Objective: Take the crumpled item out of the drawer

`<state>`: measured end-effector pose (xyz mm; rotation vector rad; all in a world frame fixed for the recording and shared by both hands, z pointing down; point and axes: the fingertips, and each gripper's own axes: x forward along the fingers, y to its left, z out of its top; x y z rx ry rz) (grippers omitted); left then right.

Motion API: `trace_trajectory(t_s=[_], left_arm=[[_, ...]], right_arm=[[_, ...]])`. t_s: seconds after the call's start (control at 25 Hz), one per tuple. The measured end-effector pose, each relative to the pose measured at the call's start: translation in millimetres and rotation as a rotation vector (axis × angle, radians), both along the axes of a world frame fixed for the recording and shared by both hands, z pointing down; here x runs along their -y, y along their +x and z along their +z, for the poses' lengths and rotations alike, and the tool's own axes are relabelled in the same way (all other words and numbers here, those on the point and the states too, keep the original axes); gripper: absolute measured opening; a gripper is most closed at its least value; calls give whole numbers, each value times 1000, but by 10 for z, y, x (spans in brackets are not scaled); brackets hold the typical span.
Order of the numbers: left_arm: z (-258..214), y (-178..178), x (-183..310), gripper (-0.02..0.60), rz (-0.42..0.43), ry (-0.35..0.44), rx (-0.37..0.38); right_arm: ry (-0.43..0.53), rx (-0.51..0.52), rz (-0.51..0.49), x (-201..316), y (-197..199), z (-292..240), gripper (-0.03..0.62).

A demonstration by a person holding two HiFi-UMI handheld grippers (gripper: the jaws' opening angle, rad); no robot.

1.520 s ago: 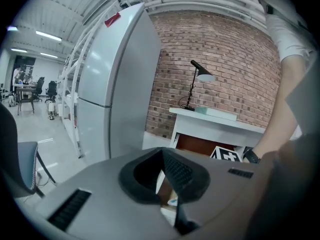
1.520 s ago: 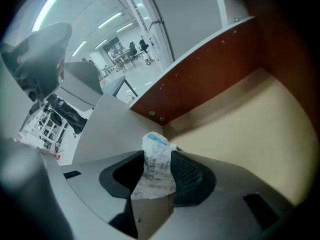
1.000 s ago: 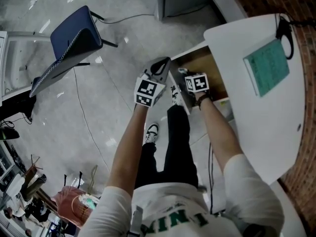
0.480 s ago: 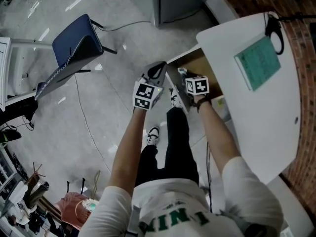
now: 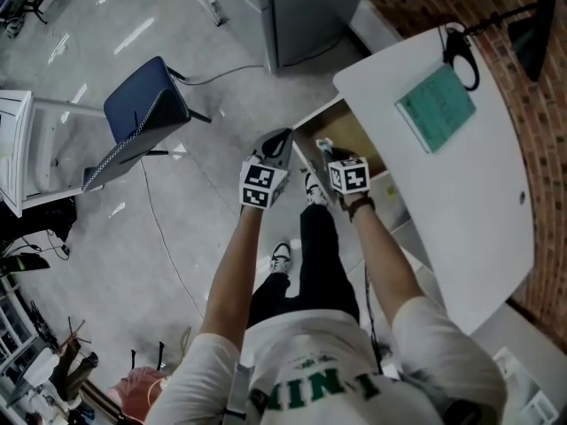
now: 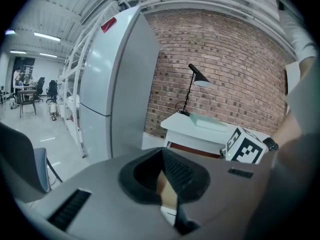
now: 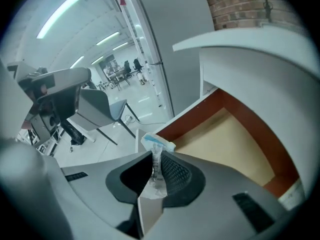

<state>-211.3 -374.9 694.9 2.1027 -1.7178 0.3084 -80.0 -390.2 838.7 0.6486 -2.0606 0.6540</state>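
Observation:
The open drawer with a tan floor sticks out from under the white desk. My right gripper hovers at the drawer's front left corner. It is shut on a crumpled clear plastic item with a blue and white top, pinched upright between the ribbed pads. Just left of it, over the floor outside the drawer, is my left gripper. Its jaws are together with nothing in them. The right gripper's marker cube shows in the left gripper view.
A teal book and a black lamp sit on the desk. A grey fridge stands beyond the drawer, and a blue chair stands to the left on the shiny floor. A brick wall is behind the desk.
The head view has swung, so the desk and drawer now sit farther left and higher. Both grippers stay side by side at the drawer's front; the right one still holds the crumpled item.

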Motion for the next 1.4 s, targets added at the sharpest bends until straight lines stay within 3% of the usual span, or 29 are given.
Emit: trace_trajectory(t_s=[0.4,0.68,1.0,1.4], left_arm=[[-737,195,-372,-9,-35,23,10],[-1349,424,-662,-9,-24,70,34],[-2045,648,-1059,-9,8,128,96],[-2755,909,-1531,-9,-10,238,96]], right_arm=[[144,113,104,-146,311,-1099,52],[297,183,178,-285,651,-2029,52],[502,239,243,-591,979,-3016,52],[679,352,267,-1067,1173,-3986,52]])
